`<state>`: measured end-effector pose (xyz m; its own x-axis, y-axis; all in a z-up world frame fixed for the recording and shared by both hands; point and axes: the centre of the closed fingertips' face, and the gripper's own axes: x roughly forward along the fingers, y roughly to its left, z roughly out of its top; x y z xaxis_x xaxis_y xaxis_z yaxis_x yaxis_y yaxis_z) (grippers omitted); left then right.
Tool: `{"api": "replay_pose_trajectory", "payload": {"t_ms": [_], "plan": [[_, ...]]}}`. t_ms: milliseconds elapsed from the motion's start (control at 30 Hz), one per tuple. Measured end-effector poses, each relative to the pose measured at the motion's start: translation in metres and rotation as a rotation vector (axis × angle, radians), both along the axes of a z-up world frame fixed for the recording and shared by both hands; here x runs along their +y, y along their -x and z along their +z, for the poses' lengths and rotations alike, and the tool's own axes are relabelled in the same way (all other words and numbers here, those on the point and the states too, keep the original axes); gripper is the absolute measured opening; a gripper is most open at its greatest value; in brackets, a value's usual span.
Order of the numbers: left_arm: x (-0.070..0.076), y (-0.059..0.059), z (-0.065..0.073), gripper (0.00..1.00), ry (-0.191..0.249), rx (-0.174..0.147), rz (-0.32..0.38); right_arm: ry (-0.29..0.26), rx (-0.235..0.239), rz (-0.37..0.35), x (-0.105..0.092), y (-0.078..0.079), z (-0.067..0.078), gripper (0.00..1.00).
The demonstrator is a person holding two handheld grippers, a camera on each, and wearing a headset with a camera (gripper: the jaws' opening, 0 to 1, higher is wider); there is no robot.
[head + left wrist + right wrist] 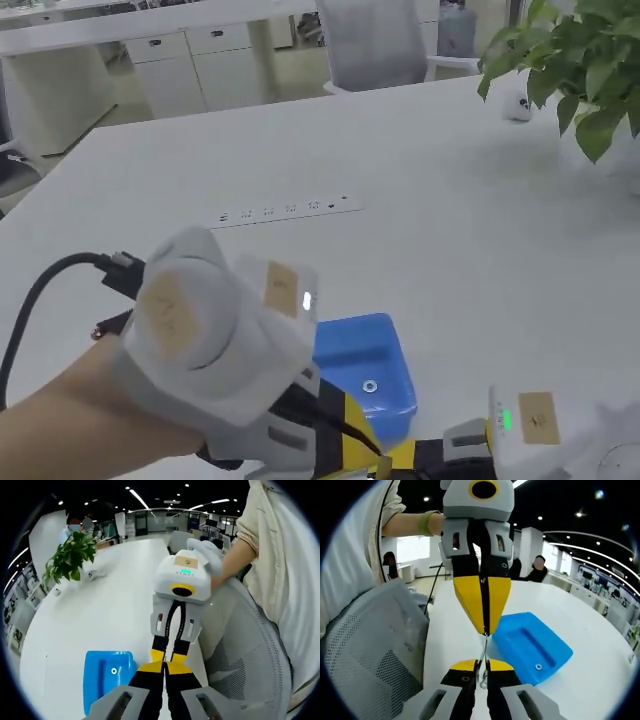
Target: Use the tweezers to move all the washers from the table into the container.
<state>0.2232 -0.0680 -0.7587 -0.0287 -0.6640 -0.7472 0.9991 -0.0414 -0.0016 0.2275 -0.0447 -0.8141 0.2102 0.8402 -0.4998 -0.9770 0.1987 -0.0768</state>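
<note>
Holding the tweezers (pixel 483 652) from both ends: the left gripper (pixel 485 629) comes down from above with its yellow jaws pressed together on the upper end. The right gripper (pixel 483 666) has its own jaws closed on the lower end. Only a short length of thin metal shows between the two tips.

- Blue container (pixel 530 640) sits on the white table (pixel 450 220), just beside the grippers. One washer (pixel 538 667) lies inside it, near a corner.
- No loose washer on the tabletop that I can pick out. I cannot tell whether the tweezers carry one.

Risks, as I judge them:
- Two clamps on one slim tool. If the hands drift apart or twist against each other, the tweezers could bend or spring out of one pair of jaws.
- If one gripper opens before the other has a firm, square hold, the tool likely pivots and drops. The exchange happens close to the table's near edge, so a drop may go off the bench rather than onto it.
- A hold too near the tips would leave the tweezers unable to close on a washer.
- A low swing past the container could nudge it and spill the washer.
</note>
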Motion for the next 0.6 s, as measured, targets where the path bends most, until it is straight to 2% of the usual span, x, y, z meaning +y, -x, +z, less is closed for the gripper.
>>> {"api": "replay_pose_trajectory", "payload": {"t_ms": [33, 133, 200, 367, 467, 500, 600], "plan": [[0.0002, -0.0002, -0.0002, 0.0, 0.0, 0.007, 0.006, 0.001, -0.001, 0.0, -0.0001, -0.0001, -0.0002, 0.03], [0.0032, -0.0017, -0.0029, 0.0, -0.012, -0.007, 0.002, 0.013, 0.0, 0.002, -0.001, -0.0003, -0.0027, 0.03], [0.0031, -0.0011, -0.0025, 0.0, -0.004, 0.007, 0.009, 0.015, -0.009, 0.006, -0.0013, 0.0, -0.0025, 0.03], [0.0016, -0.0017, -0.0015, 0.0, -0.01, -0.012, -0.001, 0.019, -0.022, 0.002, -0.0022, -0.0013, -0.0015, 0.03], [0.0005, -0.0013, -0.0023, 0.0, -0.014, -0.015, -0.006, 0.01, -0.002, -0.006, -0.0017, -0.0023, -0.0026, 0.03], [0.0008, -0.0017, -0.0035, 0.0, -0.021, -0.028, -0.016, 0.013, -0.003, -0.005, -0.0022, -0.0021, -0.003, 0.03], [-0.0009, -0.0009, -0.0031, 0.0, -0.007, -0.008, -0.011, 0.011, -0.005, -0.004, -0.0018, -0.0022, -0.0034, 0.03]]}}
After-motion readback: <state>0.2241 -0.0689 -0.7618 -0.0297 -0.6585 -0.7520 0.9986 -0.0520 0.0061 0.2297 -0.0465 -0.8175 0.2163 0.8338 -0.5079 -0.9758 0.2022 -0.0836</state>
